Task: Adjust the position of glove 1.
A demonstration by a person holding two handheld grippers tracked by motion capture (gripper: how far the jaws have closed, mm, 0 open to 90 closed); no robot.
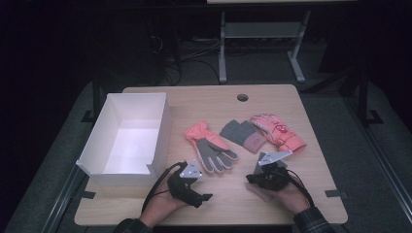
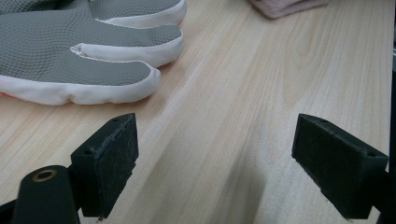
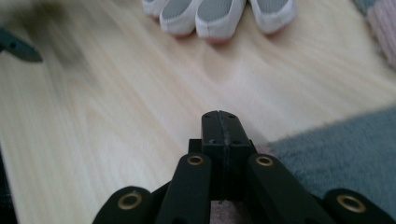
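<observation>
A pink glove with a grey grip palm (image 1: 211, 148) lies palm up mid-table; its white-edged fingers (image 2: 93, 60) are at the top left of the left gripper view. My left gripper (image 1: 203, 193) is just in front of that glove, low over the bare wood, open with nothing between its jaws (image 2: 215, 172). My right gripper (image 1: 251, 179) is to the right, near the front edge, its jaws shut together on nothing (image 3: 220, 121). The glove's fingertips (image 3: 215, 14) lie ahead of it. Grey fuzzy fabric (image 3: 341, 154) sits close to its right; I cannot tell what it is.
An open white box (image 1: 126, 141) stands at the table's left. A grey knit glove with a pink cuff (image 1: 243, 136) and a pink padded glove (image 1: 278, 132) lie right of the palm-up glove. A cable hole (image 1: 242, 97) is at the back.
</observation>
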